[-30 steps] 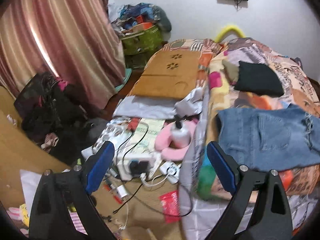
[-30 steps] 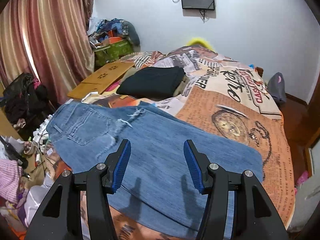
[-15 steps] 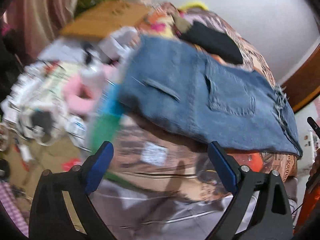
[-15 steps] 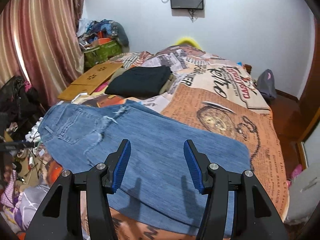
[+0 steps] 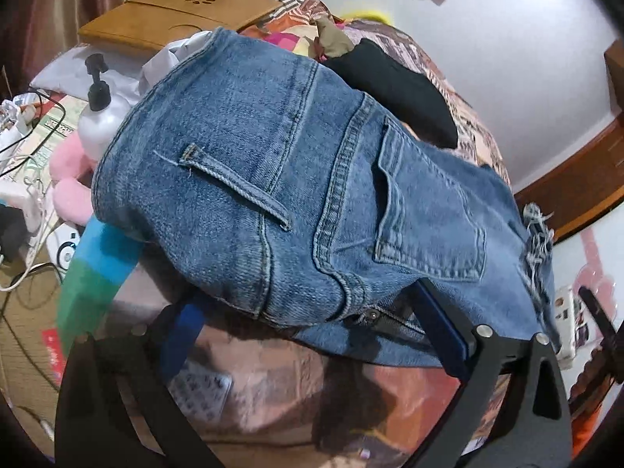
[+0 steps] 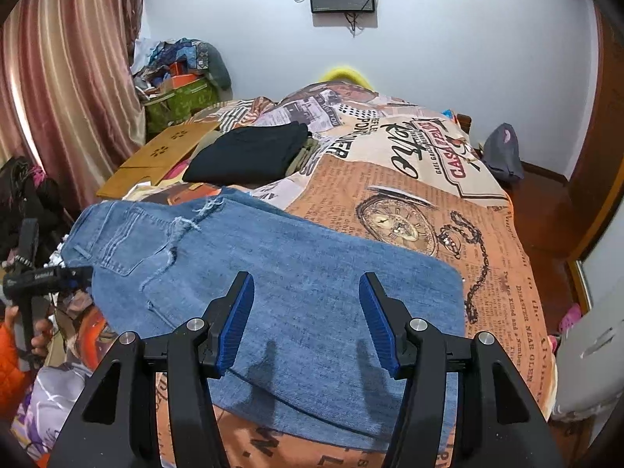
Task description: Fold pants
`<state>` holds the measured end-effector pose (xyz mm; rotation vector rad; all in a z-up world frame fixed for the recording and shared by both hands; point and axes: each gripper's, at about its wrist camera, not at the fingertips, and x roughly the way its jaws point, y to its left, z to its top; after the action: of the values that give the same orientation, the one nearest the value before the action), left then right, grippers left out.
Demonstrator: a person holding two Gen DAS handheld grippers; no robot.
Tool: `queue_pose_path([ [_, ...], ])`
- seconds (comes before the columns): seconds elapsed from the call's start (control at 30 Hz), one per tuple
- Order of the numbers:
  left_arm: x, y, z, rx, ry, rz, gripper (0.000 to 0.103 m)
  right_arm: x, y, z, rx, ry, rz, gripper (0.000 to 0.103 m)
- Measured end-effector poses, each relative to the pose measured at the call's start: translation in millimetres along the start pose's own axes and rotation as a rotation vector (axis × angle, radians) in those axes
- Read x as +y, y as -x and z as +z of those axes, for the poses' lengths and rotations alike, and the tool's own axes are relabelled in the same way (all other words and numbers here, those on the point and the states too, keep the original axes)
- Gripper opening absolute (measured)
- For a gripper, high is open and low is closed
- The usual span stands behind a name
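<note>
Blue jeans (image 6: 296,273) lie flat across the printed bedspread (image 6: 409,202), waist at the left bed edge, leg ends near me. In the left wrist view the waistband and back pocket (image 5: 425,218) fill the frame. My left gripper (image 5: 312,331) is low at the waist end; its jaws are opening wide. The hanging waist edge sits between the fingers (image 5: 440,331), and neither pad presses it. The right view shows that gripper (image 6: 43,277) in a hand with an orange sleeve. My right gripper (image 6: 306,312) hovers open over the leg end with nothing in it.
A folded black garment (image 6: 249,156) lies farther up the bed beside a wooden lap table (image 6: 156,160). Left of the bed, the floor holds a pump bottle (image 5: 99,113), a pink plush (image 5: 70,183) and cables. Curtains (image 6: 66,89) hang at the left.
The left gripper swung down and to the right, from facing the floor clutter to close against the jeans' waist. The right gripper's view barely shifted.
</note>
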<state>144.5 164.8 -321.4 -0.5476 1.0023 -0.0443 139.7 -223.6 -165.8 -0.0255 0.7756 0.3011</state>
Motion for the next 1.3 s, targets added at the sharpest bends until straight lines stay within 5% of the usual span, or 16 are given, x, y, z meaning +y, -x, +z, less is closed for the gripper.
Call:
queue_pose_path([
  [0.4,29,15,-4,-0.024,0.164,-0.171,0.101,8,-13,-1,0.027,0.03,-0.002,0.052],
  [0.6,14,5,-8,0.093,0.204,-0.234,0.101,14,-13,-3,0.021,0.036,0.009,0.052],
  [0.9,3,-18,16,0.002,0.219,-0.095,0.101,6,-31,-8,0.07,0.02,0.002,0.053],
  [1.13,-31,-39,26,-0.104,0.078,0.098,0.101,1,-48,-23,0.132,0.022,-0.004,0.053],
  [1.3,-39,-36,31,-0.139,0.009,0.132,0.08,1,-47,-23,0.134,0.028,0.002,0.053],
])
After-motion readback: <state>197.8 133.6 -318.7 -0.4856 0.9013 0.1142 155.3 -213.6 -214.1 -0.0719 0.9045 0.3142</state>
